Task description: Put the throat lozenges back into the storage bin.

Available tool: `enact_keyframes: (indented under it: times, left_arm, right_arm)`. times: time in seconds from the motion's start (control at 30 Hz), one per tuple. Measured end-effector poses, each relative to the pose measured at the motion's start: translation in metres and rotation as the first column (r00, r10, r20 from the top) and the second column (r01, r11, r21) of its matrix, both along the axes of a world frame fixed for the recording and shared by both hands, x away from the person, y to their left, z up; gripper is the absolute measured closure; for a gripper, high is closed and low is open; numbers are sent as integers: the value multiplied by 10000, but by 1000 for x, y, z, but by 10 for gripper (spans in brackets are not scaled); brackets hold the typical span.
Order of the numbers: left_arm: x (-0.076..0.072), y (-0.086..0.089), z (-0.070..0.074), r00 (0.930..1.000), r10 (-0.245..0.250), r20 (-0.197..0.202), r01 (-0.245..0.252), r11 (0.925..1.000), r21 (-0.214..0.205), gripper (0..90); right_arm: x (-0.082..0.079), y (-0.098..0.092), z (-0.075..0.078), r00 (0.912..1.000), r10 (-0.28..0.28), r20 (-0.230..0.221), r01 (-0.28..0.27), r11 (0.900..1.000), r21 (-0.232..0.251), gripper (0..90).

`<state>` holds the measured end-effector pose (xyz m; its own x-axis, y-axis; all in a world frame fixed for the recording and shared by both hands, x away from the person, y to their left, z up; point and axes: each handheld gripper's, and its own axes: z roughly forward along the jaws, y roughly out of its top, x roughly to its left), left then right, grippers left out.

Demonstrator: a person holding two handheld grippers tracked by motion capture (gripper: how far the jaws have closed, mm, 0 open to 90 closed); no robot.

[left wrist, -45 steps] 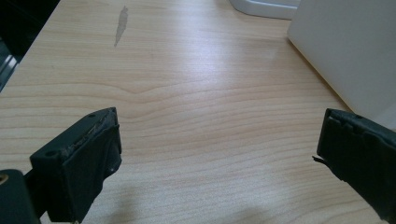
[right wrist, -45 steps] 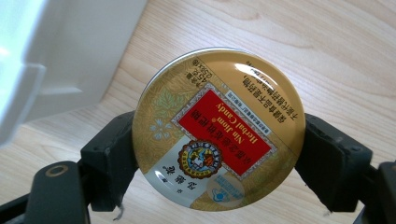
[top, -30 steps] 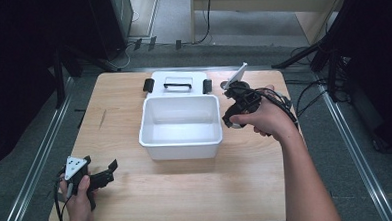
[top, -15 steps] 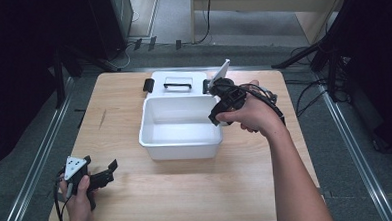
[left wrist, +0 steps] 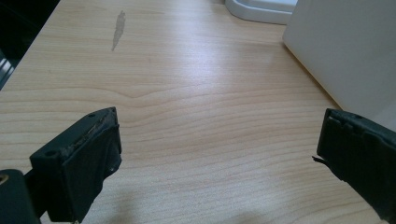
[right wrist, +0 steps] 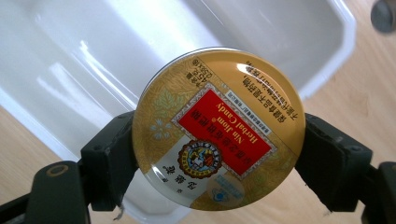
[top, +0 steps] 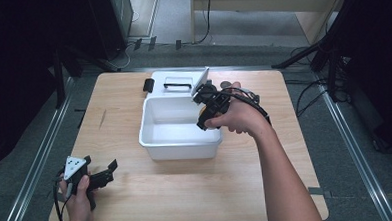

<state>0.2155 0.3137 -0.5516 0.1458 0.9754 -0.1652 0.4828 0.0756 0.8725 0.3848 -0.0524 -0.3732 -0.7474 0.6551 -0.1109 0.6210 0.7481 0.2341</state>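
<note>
R gripper (right wrist: 219,154) clamps round candy tin (right wrist: 218,128) by its rim, held above white bin (top: 178,126), near its right rim. Lid (top: 175,84) lies behind bin on counter (top: 137,193). L gripper (left wrist: 219,154) rests near counter's front-left corner, jaws wide, nothing btwn. Step: carrying tin to bin. Next, prob.: lower inside bin walls, then open jaws; keep tin level so it doesn't clip rim.

Gold candy tin (right wrist: 218,128), round, leafy pattern across the lid, a red label with gold lettering and a small round emblem on a white patch beneath. White plastic bin (top: 179,127), glossy inside, white lid (top: 175,83) with black clips. Light wood-grain desk (top: 137,193), one grey smear. Black jaws, grey plate on the left gripper (top: 94,179).
</note>
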Motion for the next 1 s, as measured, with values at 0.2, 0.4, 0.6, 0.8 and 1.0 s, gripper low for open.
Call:
enact_keyframes:
  times: [0.2, 0.4, 0.6, 0.8, 1.0]
  left_arm:
    - [0, 0, 0, 10000, 0, 18, 0, 10000, -13, 1]
    - [0, 0, 0, 10000, -2, 4, 2, 10000, -27, 1]
    - [0, 0, 0, 10000, -2, 18, 2, 10000, -29, 1]
    - [0, 0, 0, 10000, -12, -9, 12, 10000, -42, 1]
    - [0, 0, 0, 10000, -25, -13, 25, 10000, -38, 1]
  right_arm:
    - [-1, 3, -11, 9907, 1363, 41, -1363, 9906, -91, 206]
    - [0, 5, -22, 9681, 2490, 280, -2481, 9682, -321, 206]
    - [2, 7, -35, 9631, 2680, 244, -2667, 9626, -472, 206]
    - [5, 10, -49, 9600, 2799, 42, -2788, 9575, -739, 205]
    - [9, 17, -63, 9561, 2924, -182, -2926, 9496, -1122, 206]
